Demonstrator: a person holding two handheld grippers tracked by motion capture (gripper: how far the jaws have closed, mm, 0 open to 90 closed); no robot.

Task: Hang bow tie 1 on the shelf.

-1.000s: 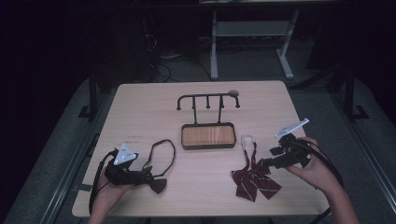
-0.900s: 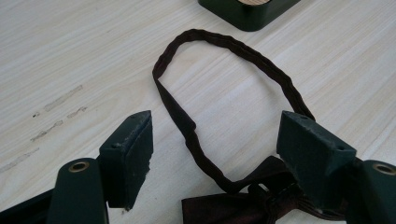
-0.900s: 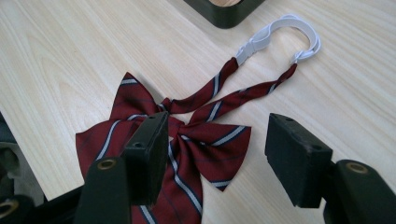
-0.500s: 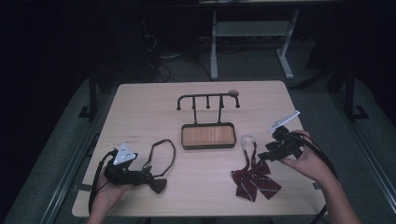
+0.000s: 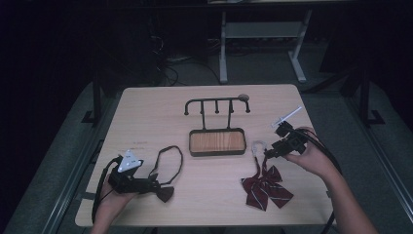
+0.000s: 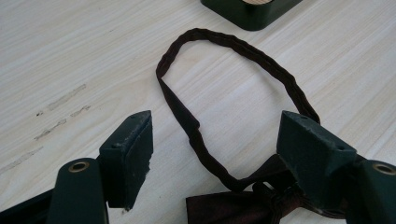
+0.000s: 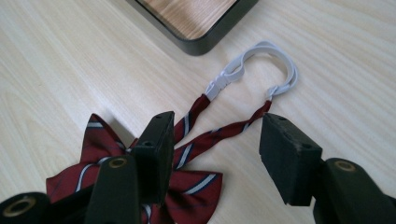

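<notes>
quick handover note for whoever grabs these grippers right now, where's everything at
Left gripper: open, jaws either side of the dark brown bow tie, its neck loop lying open on the table.
Right gripper: jaws have just been closing a little, not yet gripping; the straps of the red striped bow tie run between them, white clasp band beyond.
Hook stand with wooden base holds nothing.
Done: nothing hung. Left: probably grip and hang both ties.
</notes>
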